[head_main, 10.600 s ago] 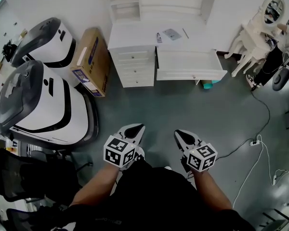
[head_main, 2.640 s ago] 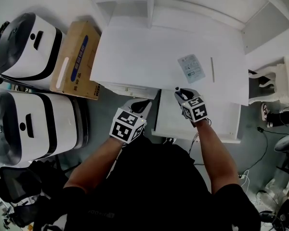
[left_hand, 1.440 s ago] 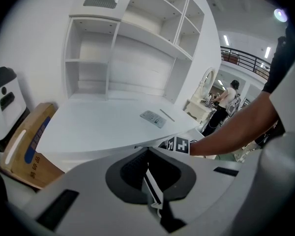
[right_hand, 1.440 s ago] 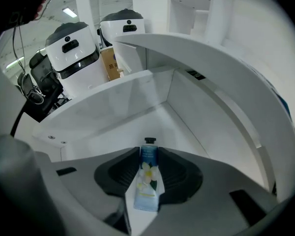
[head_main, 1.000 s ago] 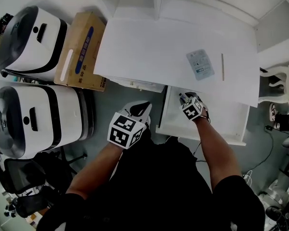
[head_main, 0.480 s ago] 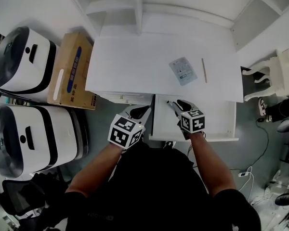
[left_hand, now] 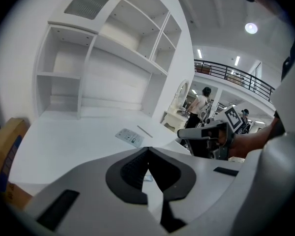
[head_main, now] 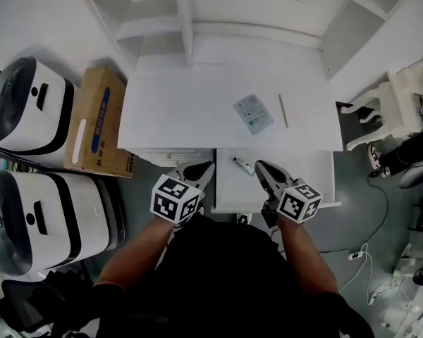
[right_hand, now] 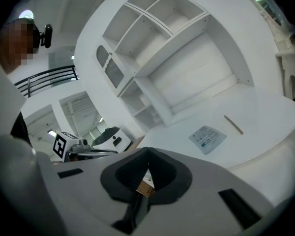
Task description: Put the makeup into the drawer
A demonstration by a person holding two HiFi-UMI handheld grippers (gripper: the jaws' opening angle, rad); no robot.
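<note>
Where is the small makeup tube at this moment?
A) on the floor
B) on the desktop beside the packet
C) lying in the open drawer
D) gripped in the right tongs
C: the makeup tube lies loose in the open drawer; the right tongs have just closed on nothing.

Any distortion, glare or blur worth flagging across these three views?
Head view: sharp, evenly lit, white desk nearly washed out. Left gripper view: fisheye bends the shelves, corners go dark, a ceiling lamp glares. Right gripper view: same curving and dark corners, no blur.
</note>
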